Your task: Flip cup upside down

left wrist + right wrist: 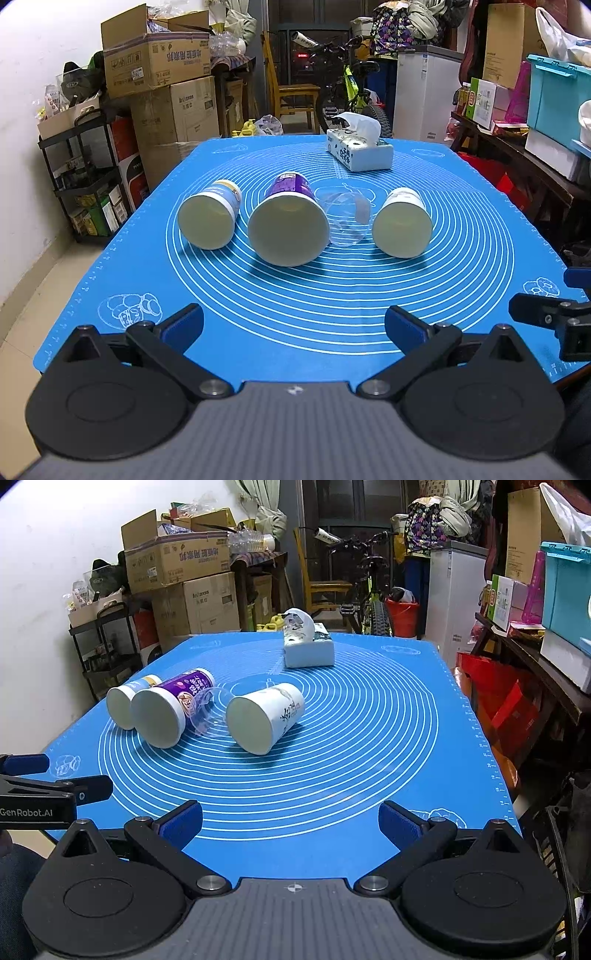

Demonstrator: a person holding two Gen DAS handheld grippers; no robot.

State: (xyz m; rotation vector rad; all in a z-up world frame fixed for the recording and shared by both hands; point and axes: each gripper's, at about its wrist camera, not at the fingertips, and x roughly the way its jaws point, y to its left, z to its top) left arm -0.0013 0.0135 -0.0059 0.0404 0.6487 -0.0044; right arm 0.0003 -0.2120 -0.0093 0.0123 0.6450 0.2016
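Observation:
Several cups lie on their sides on the blue mat, mouths toward me. From left: a small paper cup, a larger purple paper cup, a clear plastic cup, and a white paper cup. My left gripper is open and empty at the near edge of the mat, well short of the cups. My right gripper is open and empty, also at the near edge, to the right of the left one.
A tissue box stands at the far side of the mat. Cardboard boxes and a shelf stand at the left, a bicycle and a white cabinet behind, cluttered shelves at the right.

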